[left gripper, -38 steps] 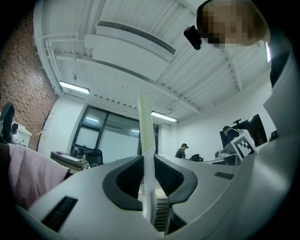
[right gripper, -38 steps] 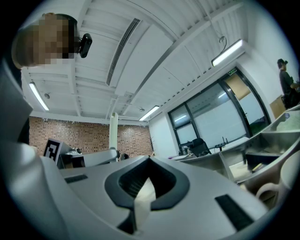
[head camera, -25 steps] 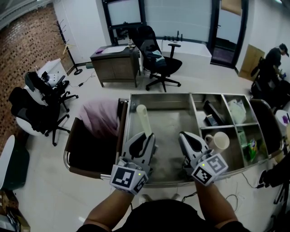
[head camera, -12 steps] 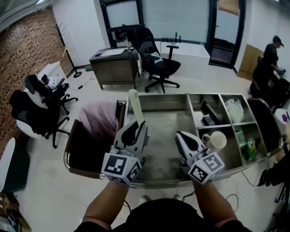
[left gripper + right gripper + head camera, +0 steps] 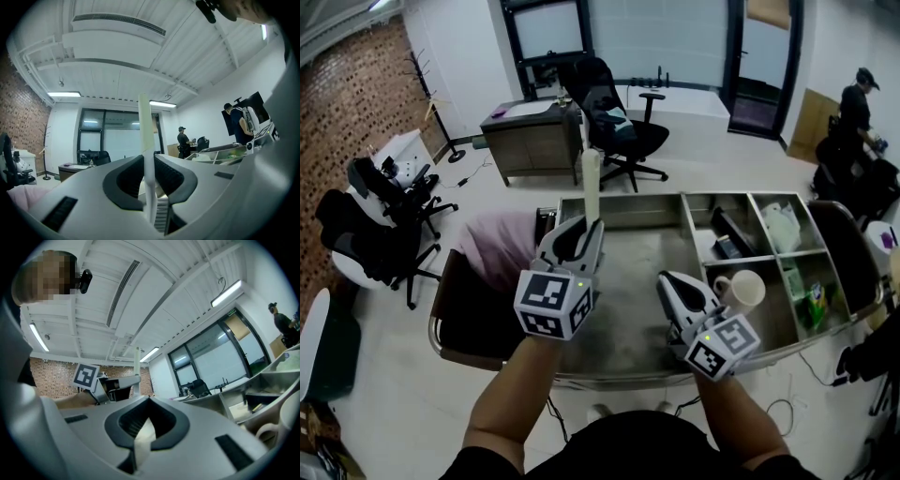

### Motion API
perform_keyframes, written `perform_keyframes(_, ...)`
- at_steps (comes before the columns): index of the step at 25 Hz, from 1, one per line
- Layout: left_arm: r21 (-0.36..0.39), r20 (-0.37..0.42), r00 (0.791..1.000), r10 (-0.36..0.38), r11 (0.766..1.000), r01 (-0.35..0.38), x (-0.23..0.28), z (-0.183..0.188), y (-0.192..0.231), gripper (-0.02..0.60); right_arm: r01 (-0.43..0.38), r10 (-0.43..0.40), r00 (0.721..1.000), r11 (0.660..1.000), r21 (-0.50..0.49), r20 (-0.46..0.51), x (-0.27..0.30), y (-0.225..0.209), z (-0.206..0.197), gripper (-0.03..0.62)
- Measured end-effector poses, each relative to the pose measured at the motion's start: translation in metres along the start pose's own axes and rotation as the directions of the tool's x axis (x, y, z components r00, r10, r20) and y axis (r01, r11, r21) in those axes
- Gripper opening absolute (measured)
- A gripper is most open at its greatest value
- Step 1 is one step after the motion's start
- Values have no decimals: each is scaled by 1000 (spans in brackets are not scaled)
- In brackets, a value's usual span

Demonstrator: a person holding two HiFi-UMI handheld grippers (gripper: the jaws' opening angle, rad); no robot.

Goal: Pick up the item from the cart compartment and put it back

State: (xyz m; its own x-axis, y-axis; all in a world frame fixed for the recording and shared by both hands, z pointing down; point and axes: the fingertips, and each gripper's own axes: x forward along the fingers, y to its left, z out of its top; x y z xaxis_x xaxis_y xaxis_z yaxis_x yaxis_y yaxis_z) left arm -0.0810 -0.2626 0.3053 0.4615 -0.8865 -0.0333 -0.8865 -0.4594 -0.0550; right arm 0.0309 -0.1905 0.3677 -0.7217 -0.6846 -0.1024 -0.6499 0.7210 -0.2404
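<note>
height is what changed on your left: the left gripper (image 5: 579, 232) has come up and away from you, carrying the long, slim cream-white stick (image 5: 591, 180) with it. a second ago that stick lay low over the floor of the big open compartment (image 5: 628, 300) of the stainless-steel cart (image 5: 623, 208). now it stands nearly upright, its top end clear above the cart's far rim.

in the left gripper view the jaws are pinched narrow on the stick (image 5: 146, 136), which runs straight up between the dark pads (image 5: 126, 180), so the hold looks centred and firm. i read the pick-up half as done: the stick is out of the compartment, in the air over its left part.

what remains is the return. you would lower it into the same bay and only then let go. with so much length above the grip, it could swing if you tilt fast.

further right, your right gripper (image 5: 673, 284) has not moved. it hangs low over the compartment's near right part, jaws together on nothing i can see. the white ceramic mug (image 5: 748, 291) sits in the smaller bay beside it, untouched.
</note>
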Motion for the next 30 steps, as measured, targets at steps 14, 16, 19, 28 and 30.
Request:
perform_keyframes(14,110,-220,975,17,994,7,81,-52,25,67,0,0,1000,1000,1,-6,1,0,-1,14)
perform_keyframes(16,113,-267,964,14,993,17,92,-66,26,66,1,-1,1000,1000,2,-8,1,-1,-1,14)
perform_keyframes(19,115,-317,948,7,993,31,104,-85,25,67,3,-3,1000,1000,4,-12,1,-1,-2,14)
perform_keyframes(28,105,-390,918,-73,987,124,114,-112,8,72,0,0,1000,1000,5,-14,1,-1,-3,15)
perform_keyframes(30,105,-389,919,-67,988,116,114,-113,9,89,-1,1,1000,1000,5,-12,1,0,-3,14)
